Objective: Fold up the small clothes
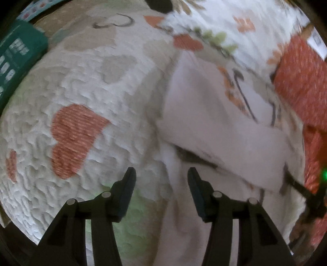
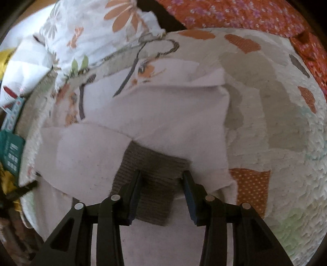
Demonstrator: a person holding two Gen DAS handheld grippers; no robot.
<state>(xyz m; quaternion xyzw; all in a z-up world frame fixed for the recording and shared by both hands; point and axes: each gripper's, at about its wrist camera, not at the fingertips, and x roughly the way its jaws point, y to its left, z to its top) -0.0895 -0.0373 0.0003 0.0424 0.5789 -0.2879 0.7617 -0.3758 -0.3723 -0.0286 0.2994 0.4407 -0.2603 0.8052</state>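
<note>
Small white garment (image 2: 155, 114): one soft, partly folded piece with a brown ribbed band (image 2: 151, 184), lying on the bumpy quilted bed cover (image 1: 81, 81). My right hand-held gripper (image 2: 161, 176) straddles the band, jaws apart; my left hand-held gripper (image 1: 161, 171), half open, holds nothing, garment at 1 o'clock.

Textured white bedspread (image 1: 85, 86) with orange hearts, teal box (image 1: 18, 53), orange floral fabric (image 2: 235, 14), floral pillow (image 2: 92, 36)

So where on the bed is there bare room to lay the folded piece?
Free: textured quilt left of the white garment, bordered by the green box; also quilt right of the garment, toward the orange fabric. Crowded: the floral cloth behind it.
</note>
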